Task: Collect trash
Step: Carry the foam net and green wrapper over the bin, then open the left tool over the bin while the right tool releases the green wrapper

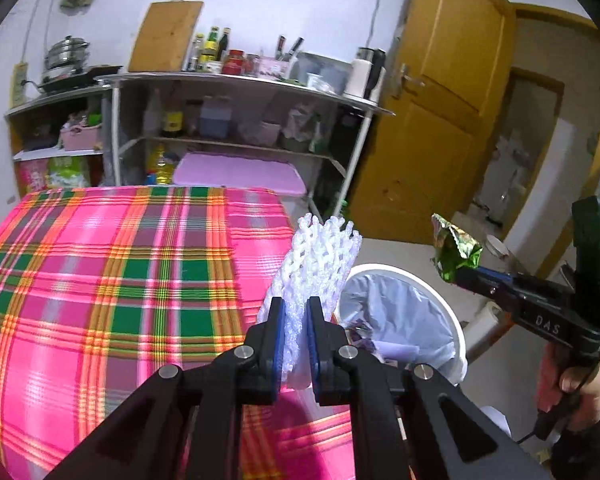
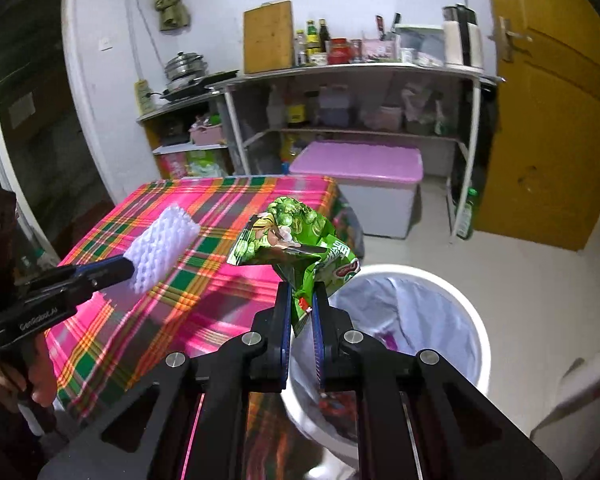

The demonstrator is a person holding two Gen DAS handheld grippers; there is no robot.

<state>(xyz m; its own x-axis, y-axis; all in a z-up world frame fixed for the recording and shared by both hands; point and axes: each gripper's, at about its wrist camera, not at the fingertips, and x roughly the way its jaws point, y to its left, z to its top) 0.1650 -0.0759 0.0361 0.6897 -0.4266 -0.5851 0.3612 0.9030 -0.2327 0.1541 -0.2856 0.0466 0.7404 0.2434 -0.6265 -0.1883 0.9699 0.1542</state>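
Trash in both hands here, and both pieces are up in the air! The left gripper (image 1: 296, 322) has its jaws squeezed narrow on the white foam fruit net (image 1: 316, 260), pinching it by its lower end so the mesh fans out above the fingers. It hangs over the right-hand edge of the counter (image 1: 100, 280), the one under the pink plaid cloth, just beside the bin.

Over on the other side, the right gripper (image 2: 302, 308) is clamped nearly closed on the green snack wrapper (image 2: 296, 236), gripping a crumpled corner so the rest of the foil flops forward and stays clear of the camera. The wrapper sits above the counter's near right corner, at the rim of the white trash bin (image 2: 476, 320).

That bin stands on the floor, tight against the counter's edge, lined with a pale bag and already showing a few scraps inside. Smart spot: anything lifted off the cloth needs only a short swing sideways.

By my read, the pickup is done and both pieces are heading for the drop. Light, springy stuff like this may cling to the pads on release, so watch for that.
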